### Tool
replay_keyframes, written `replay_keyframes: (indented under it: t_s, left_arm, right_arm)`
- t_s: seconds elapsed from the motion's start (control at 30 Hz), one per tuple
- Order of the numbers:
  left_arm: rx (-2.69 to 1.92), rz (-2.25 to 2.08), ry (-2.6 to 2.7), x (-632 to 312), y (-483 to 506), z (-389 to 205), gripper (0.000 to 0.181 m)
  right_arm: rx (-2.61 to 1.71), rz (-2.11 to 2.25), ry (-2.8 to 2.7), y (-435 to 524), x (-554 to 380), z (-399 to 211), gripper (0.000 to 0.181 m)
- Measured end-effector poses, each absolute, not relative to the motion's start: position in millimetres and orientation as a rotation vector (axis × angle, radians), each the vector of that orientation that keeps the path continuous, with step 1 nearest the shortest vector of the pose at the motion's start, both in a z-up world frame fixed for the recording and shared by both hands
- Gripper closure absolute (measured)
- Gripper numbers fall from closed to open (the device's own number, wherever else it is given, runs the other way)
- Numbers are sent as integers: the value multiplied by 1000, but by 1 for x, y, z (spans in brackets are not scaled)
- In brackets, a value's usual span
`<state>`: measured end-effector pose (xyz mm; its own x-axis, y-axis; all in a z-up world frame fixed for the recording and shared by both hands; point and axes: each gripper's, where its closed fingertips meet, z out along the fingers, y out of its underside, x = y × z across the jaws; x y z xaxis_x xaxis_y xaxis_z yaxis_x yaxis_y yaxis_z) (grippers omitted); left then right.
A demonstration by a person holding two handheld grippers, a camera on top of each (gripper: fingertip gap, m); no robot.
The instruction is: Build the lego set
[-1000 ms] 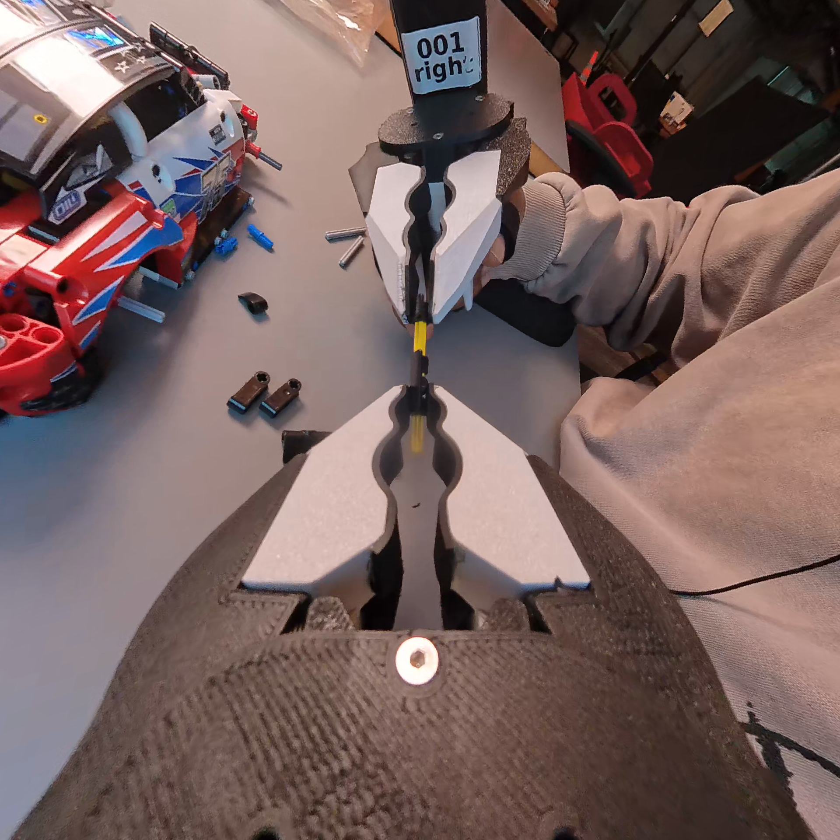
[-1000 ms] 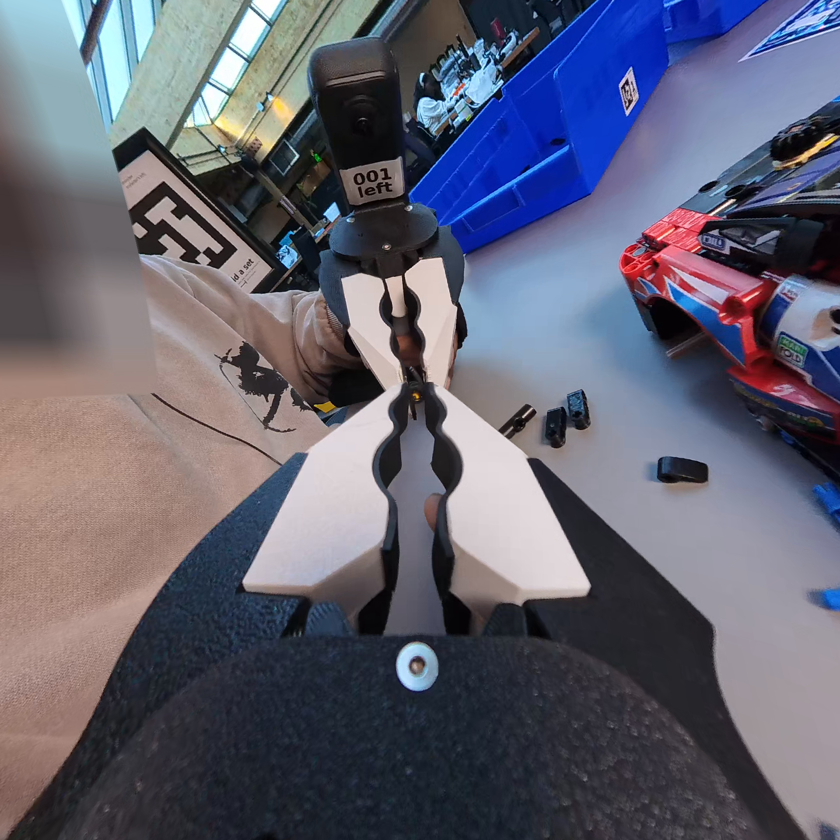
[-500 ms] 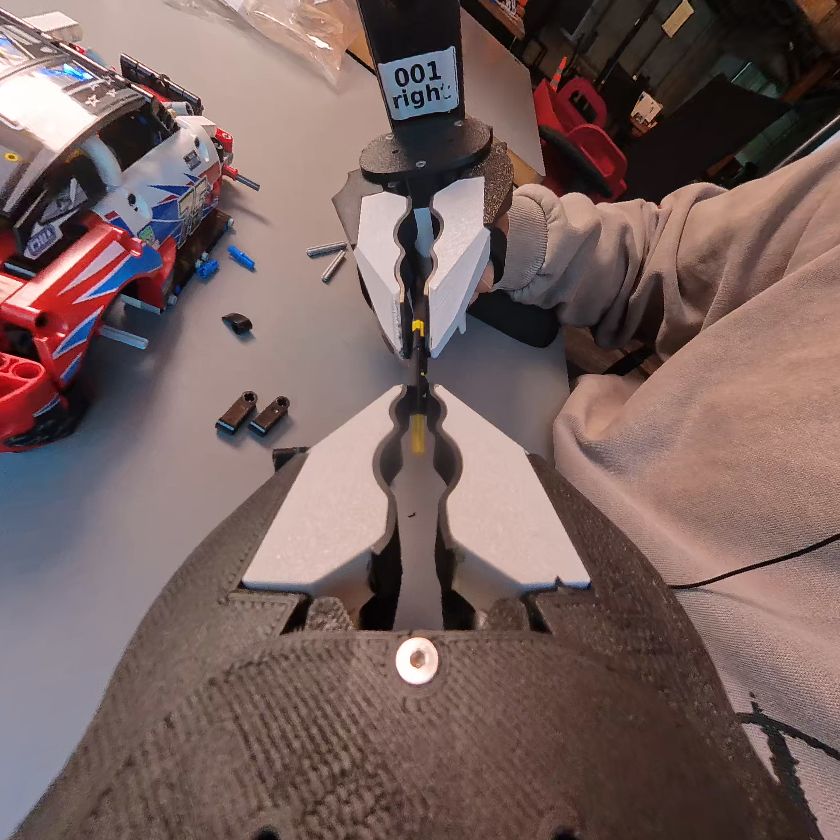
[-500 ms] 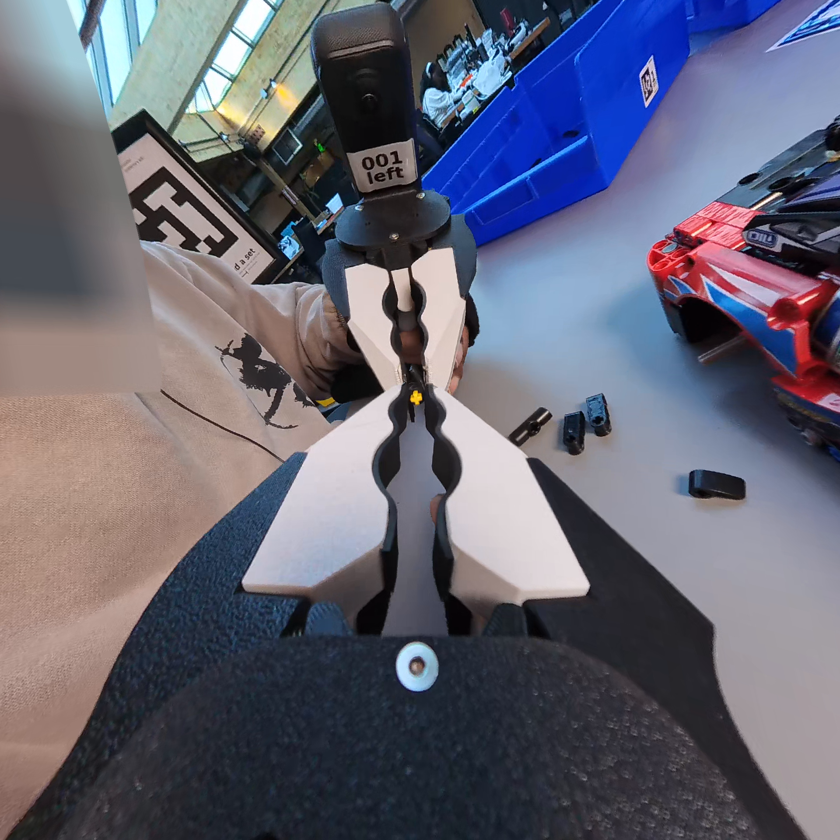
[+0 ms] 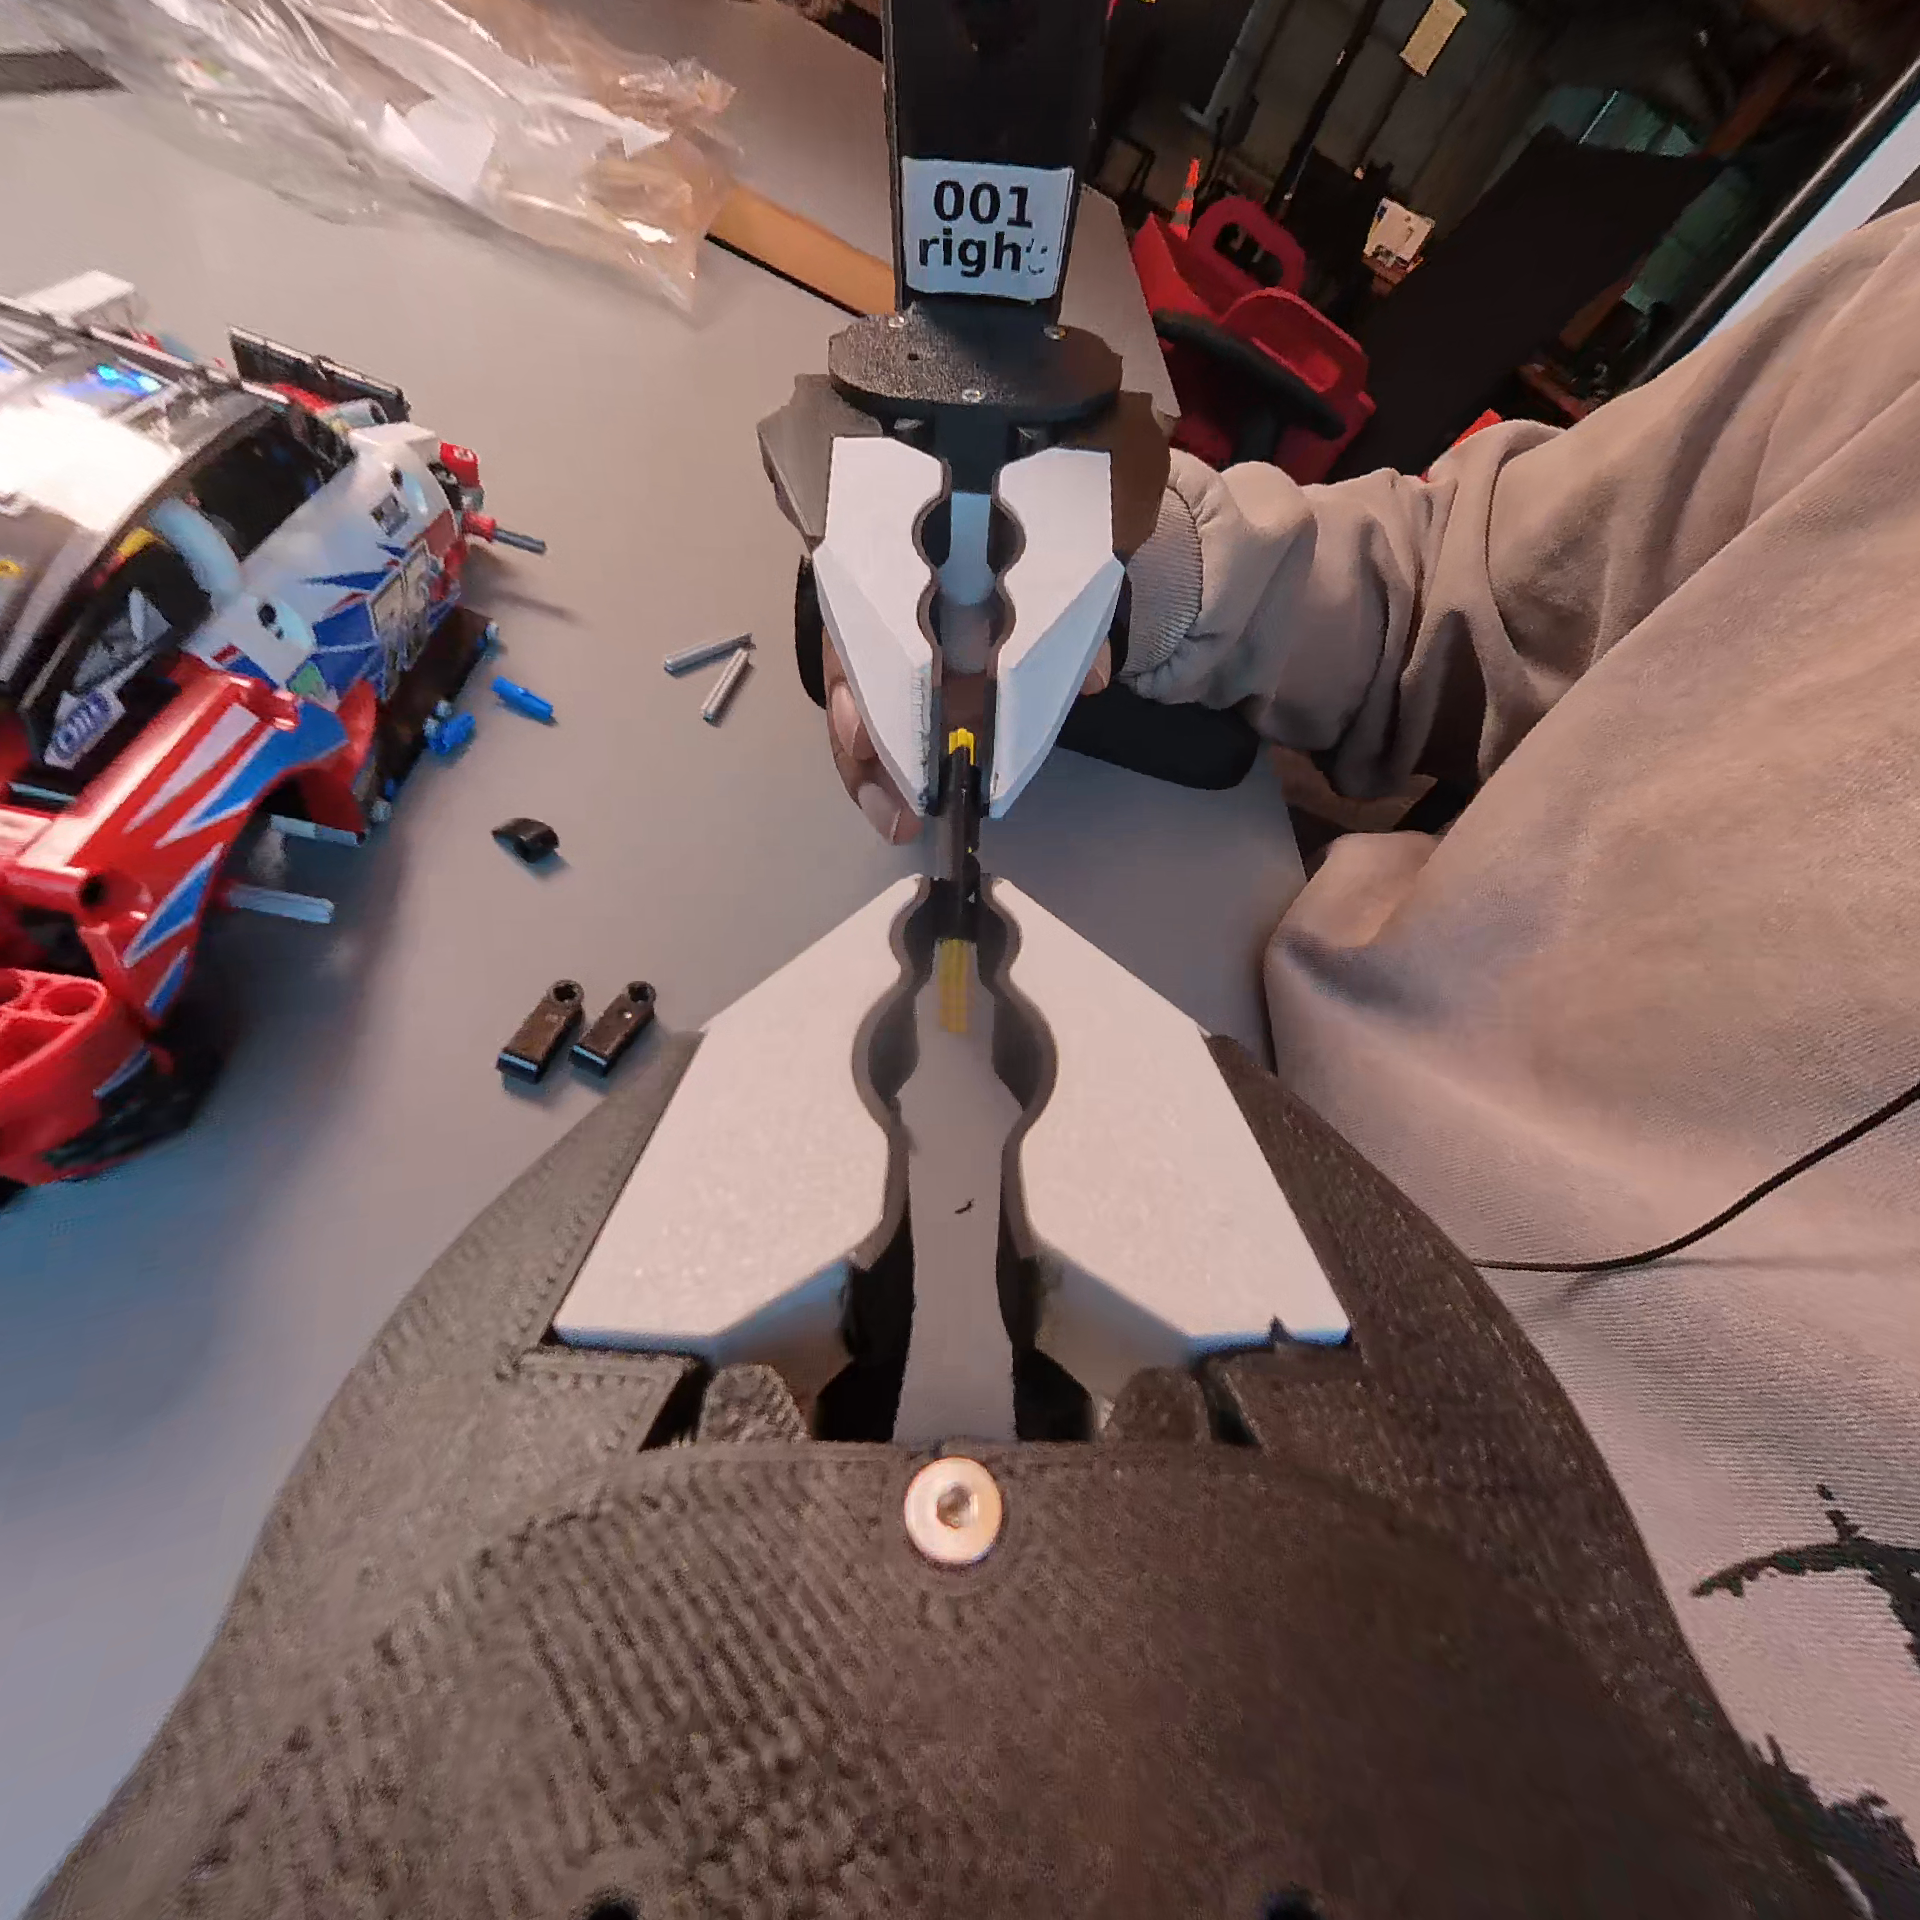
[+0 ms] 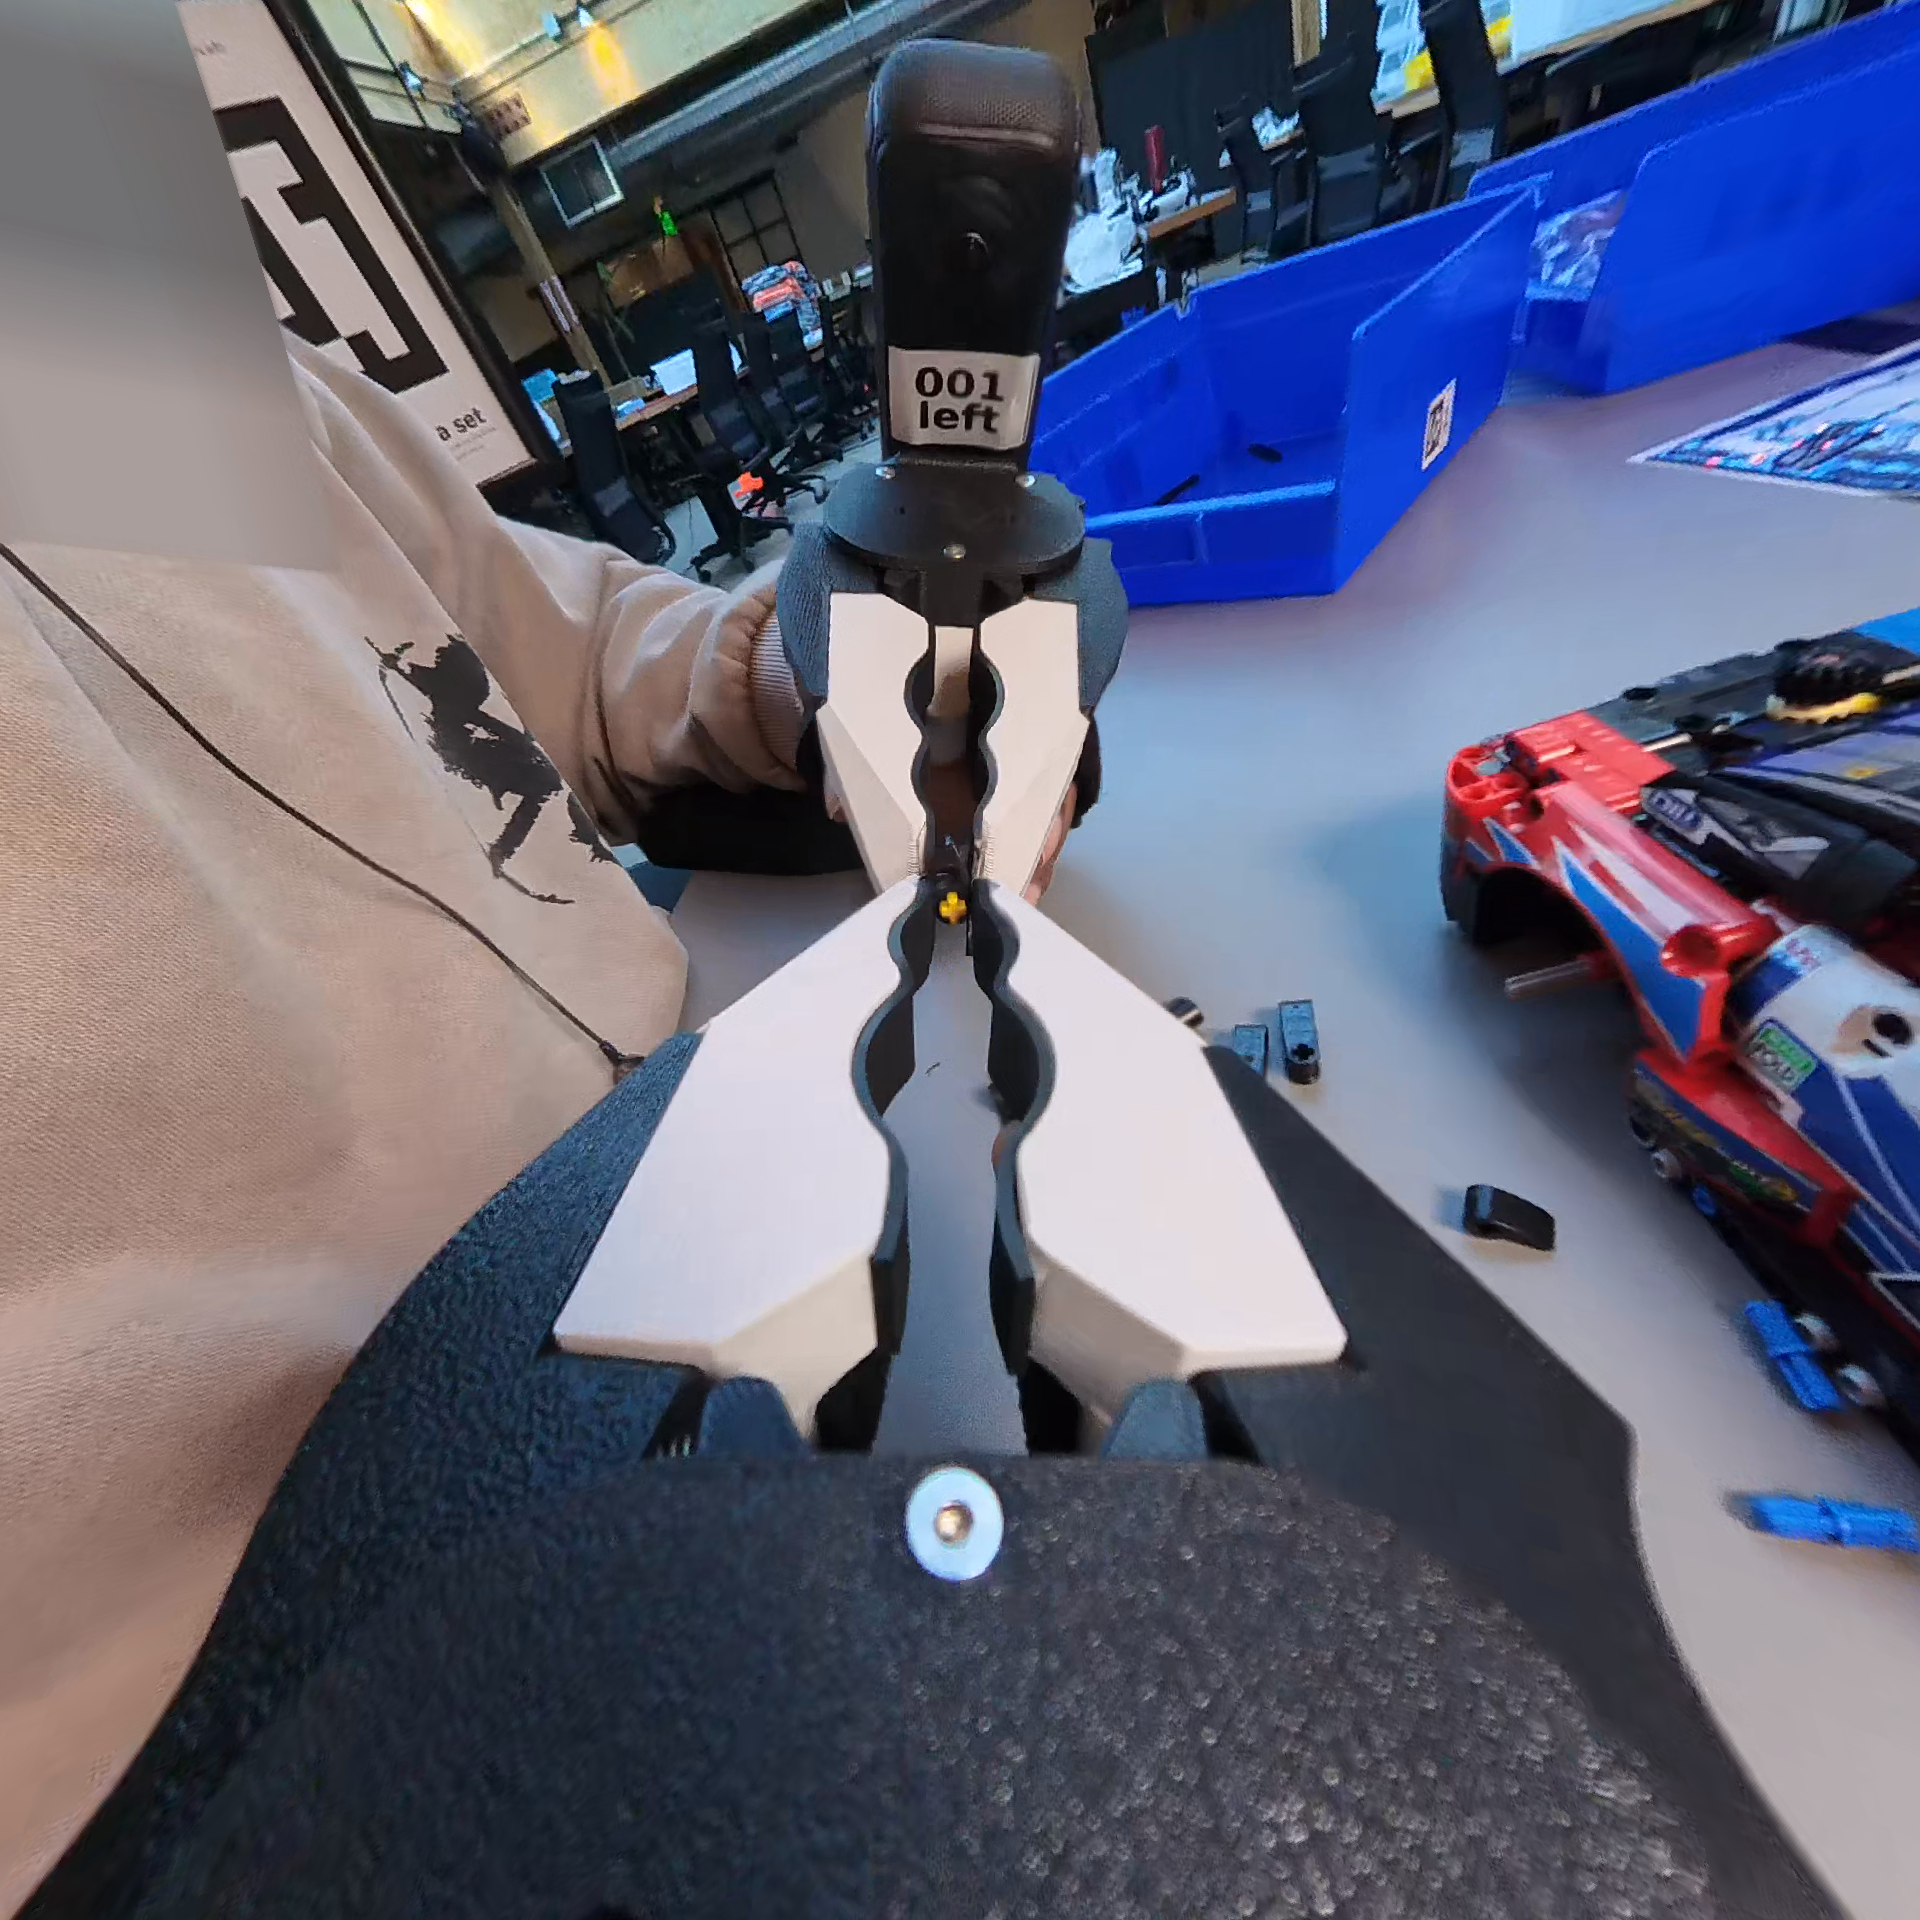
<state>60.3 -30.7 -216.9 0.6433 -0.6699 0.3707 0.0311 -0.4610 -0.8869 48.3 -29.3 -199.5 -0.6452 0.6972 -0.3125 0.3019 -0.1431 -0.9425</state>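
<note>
On the grey counter (image 5: 644, 436) our red, white and blue lego car (image 5: 177, 727) sits far left. Our left claw (image 5: 954, 896) and right claw (image 6: 951, 902) meet tip to tip above the near edge, both clamped on one yellow axle (image 5: 952, 992) carrying a black connector (image 5: 956, 821).

- My table (image 5: 644, 343) is evenly lit by soft daylight; shadows beneath the car (image 5: 187, 727) stay faint.
- Both wide-angle views bend strongly toward their edges.
- Blue pieces (image 6: 1829, 1522) at the table's right edge smear with blur.
- The hall behind is dimmer.
</note>
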Motion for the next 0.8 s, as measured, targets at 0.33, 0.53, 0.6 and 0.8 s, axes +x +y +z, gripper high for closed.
replay_keyframes:
  t_s: [0.33, 0.53, 0.6, 0.8]
  left_arm:
    - [-1862, -703, 607, 53, -30, -214, 177]
    - [-1926, -496, 832, 66, -37, -238, 177]
    - [-1925, -498, 838, 69, -37, -238, 177]
    - [-1902, -520, 832, 71, -37, -236, 177]
  right_arm:
    - [-988, 1659, -1832, -23, 50, -198, 176]
    - [-896, 1431, -2013, -38, 54, -222, 166]
    - [-872, 1405, -2042, -43, 56, -226, 171]
    - [-852, 1401, -2058, -45, 59, -225, 176]
